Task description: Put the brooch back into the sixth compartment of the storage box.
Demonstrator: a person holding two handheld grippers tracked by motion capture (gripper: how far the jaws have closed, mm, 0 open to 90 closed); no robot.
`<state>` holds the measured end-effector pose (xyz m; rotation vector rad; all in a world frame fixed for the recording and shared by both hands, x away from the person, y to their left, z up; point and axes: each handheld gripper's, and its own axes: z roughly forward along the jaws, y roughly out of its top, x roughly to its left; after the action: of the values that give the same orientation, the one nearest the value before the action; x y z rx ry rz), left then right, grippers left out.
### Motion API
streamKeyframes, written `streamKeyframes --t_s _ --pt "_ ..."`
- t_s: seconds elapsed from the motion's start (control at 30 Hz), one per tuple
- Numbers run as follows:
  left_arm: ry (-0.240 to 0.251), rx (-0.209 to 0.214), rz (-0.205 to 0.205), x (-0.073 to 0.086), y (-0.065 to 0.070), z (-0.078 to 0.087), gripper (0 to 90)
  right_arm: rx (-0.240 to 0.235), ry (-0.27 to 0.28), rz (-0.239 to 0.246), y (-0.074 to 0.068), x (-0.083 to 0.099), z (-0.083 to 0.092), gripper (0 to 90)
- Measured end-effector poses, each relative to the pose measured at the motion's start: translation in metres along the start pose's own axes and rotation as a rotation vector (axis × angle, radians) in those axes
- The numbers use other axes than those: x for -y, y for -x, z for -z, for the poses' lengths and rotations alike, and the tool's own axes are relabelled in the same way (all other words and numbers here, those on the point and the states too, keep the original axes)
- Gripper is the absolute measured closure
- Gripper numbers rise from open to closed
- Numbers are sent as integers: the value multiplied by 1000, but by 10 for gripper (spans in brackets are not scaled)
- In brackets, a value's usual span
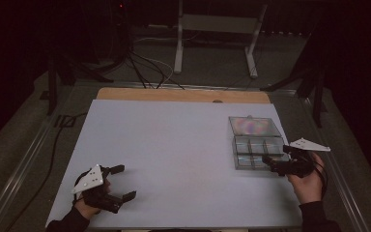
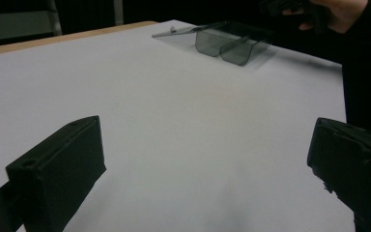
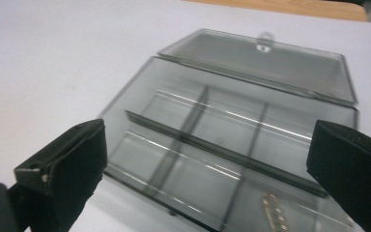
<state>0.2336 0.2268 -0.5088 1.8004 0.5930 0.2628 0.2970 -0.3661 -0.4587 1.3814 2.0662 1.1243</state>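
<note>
Right gripper, jaws wide and empty, hovers at the open compartment box; left gripper, far off on the worktop, likewise gapes empty.

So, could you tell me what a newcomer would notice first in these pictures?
Probably the clear compartment box at the table's right edge, its lid lying open behind it. The right gripper hovers open at its near corner, over a small chain-like item in one compartment.

Smoky grey see-through box — rainbow sheen on its lid; white table, black tongs
</note>
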Motion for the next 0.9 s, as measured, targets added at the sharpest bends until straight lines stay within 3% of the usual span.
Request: streamKeyframes --t_s 0.13,0.27,0.37,0.43,0.5,0.6,0.7,0.8,0.9 --pt "10 -3 0 0 0 1 12 -39 54 29 -8 -4 4 0" --pt "7 0 0 0 0 1 12 -85 60 38 -14 -6 5 0" --pt "3 1 -1 0 0 1 12 -177 59 43 -23 -6 5 0" --pt "7 0 0 0 0 1 12 -239 69 0 -24 -6 6 0" --pt "7 0 0 0 0 1 12 -254 86 -2 -25 -5 6 0" --pt "5 1 0 -1 -1 0 12 -292 90 57 -33 -2 6 0" --pt "2 1 -5 -1 0 -1 12 -321 60 94 -40 1 5 0" --pt "3 0 -3 -1 0 0 12 -362 66 83 -45 6 6 0" --pt "6 -2 -2 -1 0 1 12 -354 64 108 -48 11 6 0"
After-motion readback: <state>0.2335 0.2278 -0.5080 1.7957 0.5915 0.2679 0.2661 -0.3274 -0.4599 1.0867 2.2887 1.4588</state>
